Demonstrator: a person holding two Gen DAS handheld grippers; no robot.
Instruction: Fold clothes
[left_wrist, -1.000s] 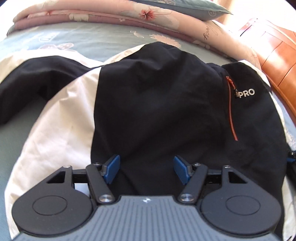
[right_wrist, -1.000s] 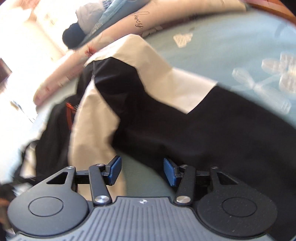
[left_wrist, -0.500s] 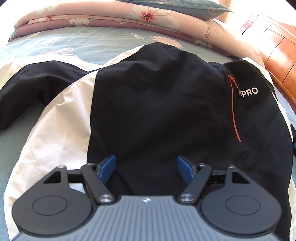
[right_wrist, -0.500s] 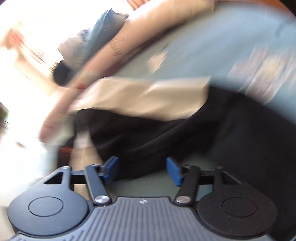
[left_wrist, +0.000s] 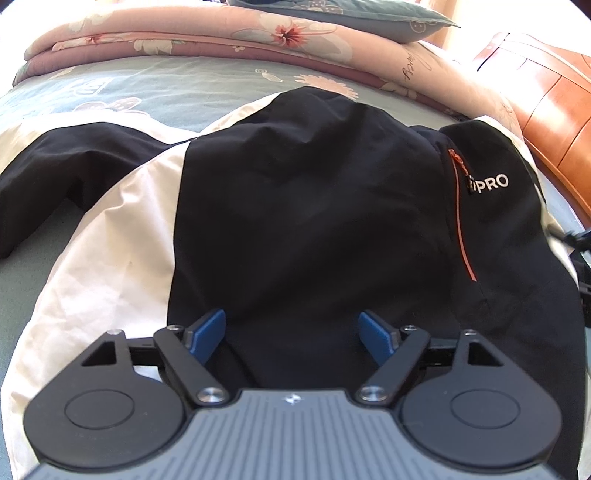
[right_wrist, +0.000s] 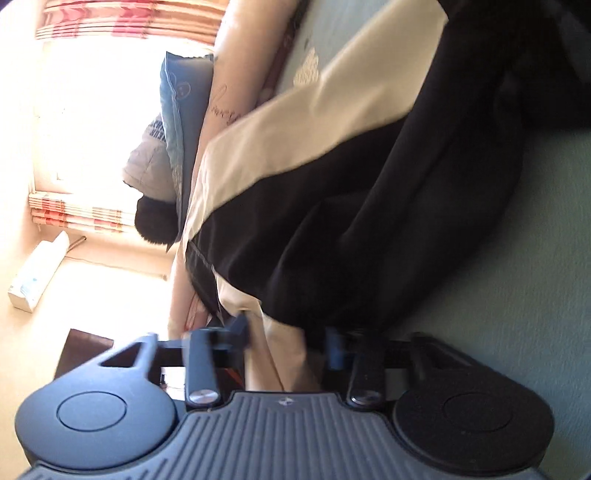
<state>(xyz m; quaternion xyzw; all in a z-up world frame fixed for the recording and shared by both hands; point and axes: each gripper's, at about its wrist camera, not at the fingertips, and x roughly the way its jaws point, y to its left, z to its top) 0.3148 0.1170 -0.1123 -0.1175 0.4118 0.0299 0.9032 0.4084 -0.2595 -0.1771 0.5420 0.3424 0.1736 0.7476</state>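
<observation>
While the right gripper (right_wrist: 286, 338) sits rolled hard on its side, its blue pads straddle a bunch of cream and black cloth; motion blur hides whether they actually pinch it, so I cannot tell if it is clamped or merely around the fabric. That cloth belongs to the black-and-cream zip-up jacket with an orange zipper (left_wrist: 314, 206), and in this view it rises from the pads in a twisted, hanging drape above the pale teal bedsheet (right_wrist: 517, 295).

Over on the other side, the left gripper (left_wrist: 293, 334) hangs with its jaws spread wide, holding nothing, low over the jacket's black body near the hem. Outward from there, the jacket lies spread on the sheet, one black sleeve (left_wrist: 74, 162) flung off to the left, the white lettered logo (left_wrist: 489, 183) to the right, a pink floral quilt (left_wrist: 221, 37) folded beyond.

Risks, as I judge them: a shallow bite on that slippery fabric could slip mid-swing and drop the cloth in a heap. With the body unpinned, a pull could drag the whole jacket and skew any fold. The twist could set a crooked crease.
</observation>
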